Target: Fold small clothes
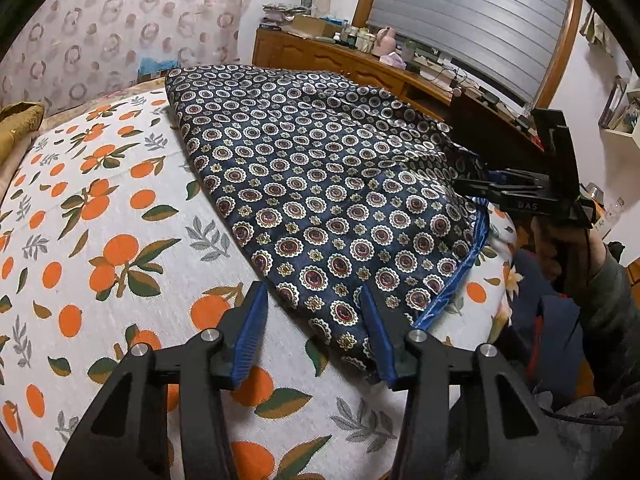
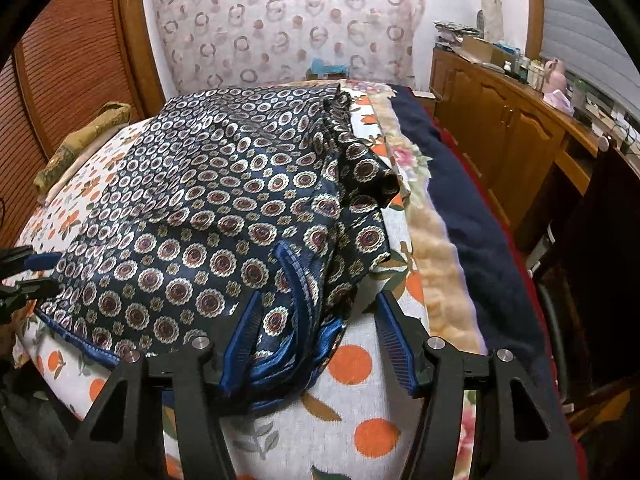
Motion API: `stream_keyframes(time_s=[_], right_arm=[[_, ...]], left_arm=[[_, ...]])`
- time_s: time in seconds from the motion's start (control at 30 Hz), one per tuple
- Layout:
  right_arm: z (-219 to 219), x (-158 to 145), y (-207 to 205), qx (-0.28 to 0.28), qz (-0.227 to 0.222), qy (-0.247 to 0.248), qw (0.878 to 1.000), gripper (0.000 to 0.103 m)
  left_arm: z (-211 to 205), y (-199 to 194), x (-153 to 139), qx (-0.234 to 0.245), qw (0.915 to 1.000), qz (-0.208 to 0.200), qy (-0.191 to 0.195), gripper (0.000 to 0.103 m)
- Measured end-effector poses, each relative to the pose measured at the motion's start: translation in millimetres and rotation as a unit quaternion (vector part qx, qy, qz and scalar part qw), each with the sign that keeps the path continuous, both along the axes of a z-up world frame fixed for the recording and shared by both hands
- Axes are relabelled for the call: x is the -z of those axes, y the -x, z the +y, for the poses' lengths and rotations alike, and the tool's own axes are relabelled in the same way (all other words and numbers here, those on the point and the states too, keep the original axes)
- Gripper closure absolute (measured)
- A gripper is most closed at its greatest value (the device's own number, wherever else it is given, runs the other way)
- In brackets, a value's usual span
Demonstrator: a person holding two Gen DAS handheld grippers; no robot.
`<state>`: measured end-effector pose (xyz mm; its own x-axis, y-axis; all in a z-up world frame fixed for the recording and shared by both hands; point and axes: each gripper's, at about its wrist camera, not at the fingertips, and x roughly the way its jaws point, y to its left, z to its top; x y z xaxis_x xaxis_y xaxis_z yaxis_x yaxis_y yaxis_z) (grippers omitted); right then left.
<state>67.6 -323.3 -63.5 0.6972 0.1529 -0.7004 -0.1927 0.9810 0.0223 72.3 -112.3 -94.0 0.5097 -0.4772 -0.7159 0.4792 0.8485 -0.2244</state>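
Note:
A dark navy garment with round medallion print and a blue hem (image 1: 320,184) lies spread on the orange-print bed cover (image 1: 100,240). My left gripper (image 1: 314,300) is open, its jaws straddling the garment's near corner. In the right wrist view the same garment (image 2: 208,200) lies bunched at its right side with the blue hem (image 2: 298,300) curling up between the jaws. My right gripper (image 2: 318,312) is open over that hem corner. The right gripper also shows in the left wrist view (image 1: 472,186) at the garment's right edge. The left gripper (image 2: 36,268) shows at the left edge of the right wrist view.
A wooden dresser (image 1: 360,60) cluttered with boxes and bottles runs along the far right. A navy blanket (image 2: 472,208) and a floral quilt edge (image 2: 436,256) lie right of the cover. A gold cushion (image 2: 80,140) sits at the far left. A patterned curtain (image 2: 280,20) hangs behind the bed.

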Motion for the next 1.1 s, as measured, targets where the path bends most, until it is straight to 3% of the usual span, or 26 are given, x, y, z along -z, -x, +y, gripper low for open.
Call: stream_keyframes(time_s=[0.03,0.13,0.2,0.43,0.6,0.77,0.9,1.1], right_arm=[[0,0,1,-0.002,0.001,0.002,1.000,0.043],[2,-1,2,-0.001,0.000,0.000,1.000,0.043],[1,-5,4,0.002,-0.010,-0.004,1.000,0.043],[11,-35,25,-0.006,-0.062,-0.006,0.998,0.043],[26,-47,37,-0.034,-0.076,-0.004,0.997,0.043],[19,-29,26,0.005,-0.057,0.013,0.998,0.042],[4,-8,13,0.032,-0.027,-0.006,0.999,0.043],[8,8,8,0.023,-0.004,-0.022,0.999,0.044]], left_arm=[[-1,1,0,0.004,1.0000,0.000,0.002,0.056],[-4,2,2,0.022,0.9995,0.014,0.017,0.093],[-6,3,0,0.025,0.9996,0.005,0.015,0.099],[-4,3,-45,0.024,0.9959,-0.064,0.059,0.100],[-4,-8,-76,0.019,0.9920,-0.095,0.081,0.100],[-2,-12,-94,0.015,0.9890,-0.118,0.088,0.100],[-2,-14,-92,0.013,0.9892,-0.118,0.087,0.100],[-3,-16,-91,0.010,0.9895,-0.116,0.086,0.100]])
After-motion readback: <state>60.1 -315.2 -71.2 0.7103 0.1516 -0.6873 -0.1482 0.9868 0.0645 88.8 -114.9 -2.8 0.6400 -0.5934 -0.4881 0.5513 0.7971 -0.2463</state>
